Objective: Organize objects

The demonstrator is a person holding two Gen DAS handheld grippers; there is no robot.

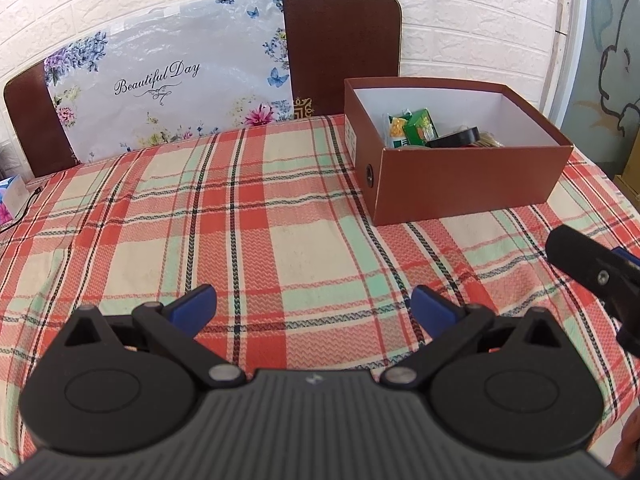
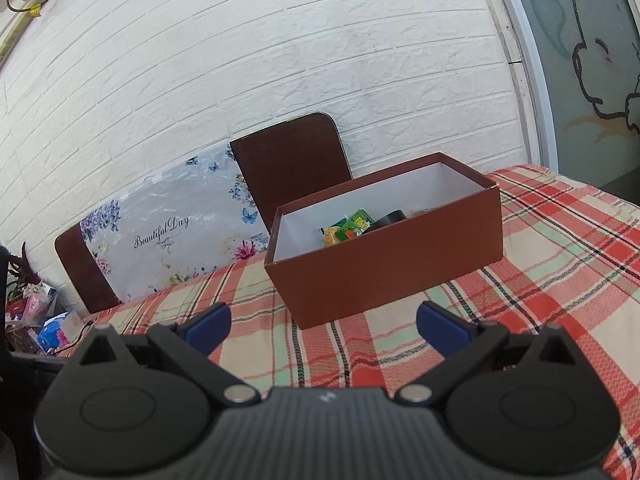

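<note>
A brown cardboard box [image 1: 460, 184] with a white inside stands on the plaid tablecloth [image 1: 260, 232] at the far right. It holds green and yellow snack packets [image 1: 412, 128], a black round object [image 1: 456, 138] and something straw-coloured. My left gripper [image 1: 314, 308] is open and empty, low over the cloth, well short of the box. In the right wrist view the box [image 2: 392, 272] is straight ahead with the packets [image 2: 348, 228] inside. My right gripper [image 2: 322, 326] is open and empty just in front of it; it also shows in the left wrist view [image 1: 592, 276].
A dark wooden headboard [image 1: 344, 48] with a flowered "Beautiful Day" cover [image 1: 168, 80] leans on the white brick wall. A tissue box [image 1: 12, 196] and a black cable lie at the left edge. Clutter [image 2: 36, 312] sits beyond the left edge. A painted door [image 2: 580, 60] is at the right.
</note>
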